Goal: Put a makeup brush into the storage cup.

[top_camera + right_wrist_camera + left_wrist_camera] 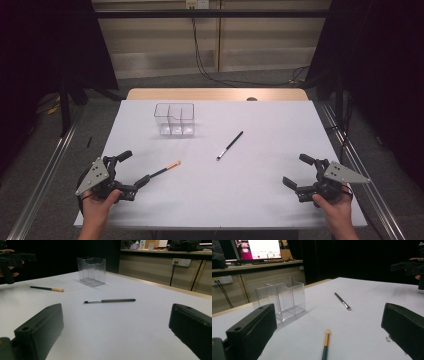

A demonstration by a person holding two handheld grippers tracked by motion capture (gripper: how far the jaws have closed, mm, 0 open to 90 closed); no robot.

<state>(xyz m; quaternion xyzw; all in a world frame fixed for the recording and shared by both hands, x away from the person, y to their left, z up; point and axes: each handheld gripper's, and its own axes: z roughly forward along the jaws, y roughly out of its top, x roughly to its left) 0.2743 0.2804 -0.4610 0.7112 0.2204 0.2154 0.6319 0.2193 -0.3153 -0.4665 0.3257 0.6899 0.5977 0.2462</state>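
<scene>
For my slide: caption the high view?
Open left gripper nears an orange-tipped brush; right gripper waits open.

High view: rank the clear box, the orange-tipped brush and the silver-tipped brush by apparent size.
1. Clear box, clearly the bulkiest.
2. and 3. Orange-tipped brush and silver-tipped brush: both thin and of similar length; the orange one's handle end meets the left gripper, so no ranking.
</scene>
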